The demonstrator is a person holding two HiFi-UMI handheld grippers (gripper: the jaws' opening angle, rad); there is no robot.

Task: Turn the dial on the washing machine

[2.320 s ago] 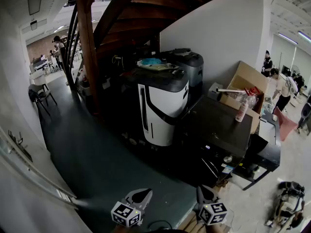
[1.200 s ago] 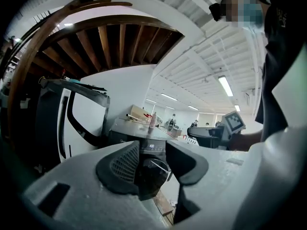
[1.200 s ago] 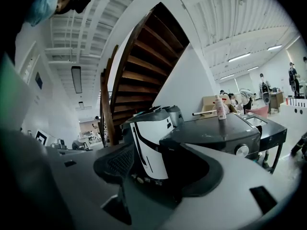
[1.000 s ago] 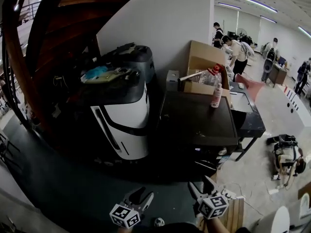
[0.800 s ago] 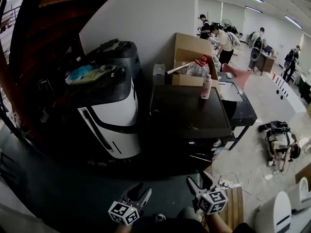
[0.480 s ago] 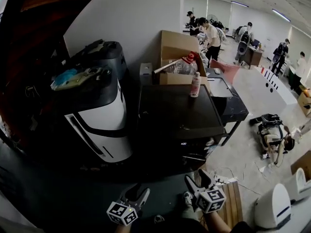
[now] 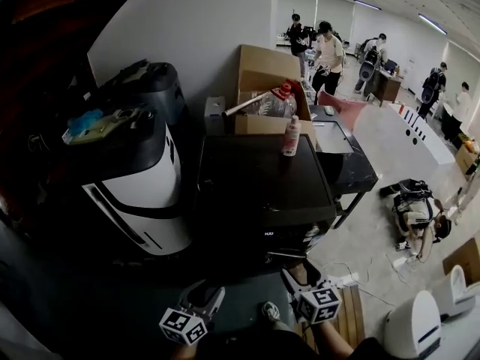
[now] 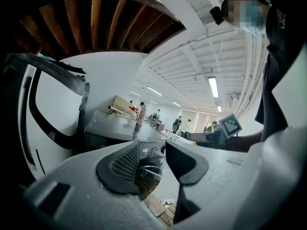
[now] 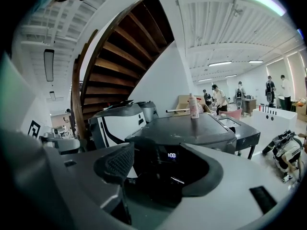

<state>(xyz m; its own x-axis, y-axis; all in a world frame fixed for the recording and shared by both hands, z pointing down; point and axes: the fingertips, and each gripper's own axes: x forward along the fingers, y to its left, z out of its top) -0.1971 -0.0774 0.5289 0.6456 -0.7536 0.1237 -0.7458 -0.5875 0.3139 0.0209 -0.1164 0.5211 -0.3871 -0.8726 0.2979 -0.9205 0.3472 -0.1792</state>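
The washing machine (image 7: pixel 262 178) is a black box with a flat top, in the middle of the head view. Its small lit display (image 7: pixel 268 233) faces me on the front panel. I cannot make out the dial clearly. My left gripper (image 7: pixel 206 291) and right gripper (image 7: pixel 300 274) hang low at the bottom edge, well short of the machine's front. Both are open with nothing between the jaws. In the left gripper view the display (image 8: pixel 144 150) shows through the gap of the left gripper (image 8: pixel 153 164). In the right gripper view the display (image 9: pixel 171 155) sits between the pads of the right gripper (image 9: pixel 158 169).
A white and black appliance (image 7: pixel 142 193) stands left of the washer. A spray bottle (image 7: pixel 290 137) stands on the washer's far edge, with a cardboard box (image 7: pixel 266 73) behind it. A black table (image 7: pixel 349 163) adjoins on the right. A power strip (image 7: pixel 345 280) and wooden slats (image 7: pixel 352 321) lie on the floor.
The head view has swung right and drawn nearer, bringing the washing machine to the middle. Both grippers stay low at the bottom edge with their jaws as wide as before.
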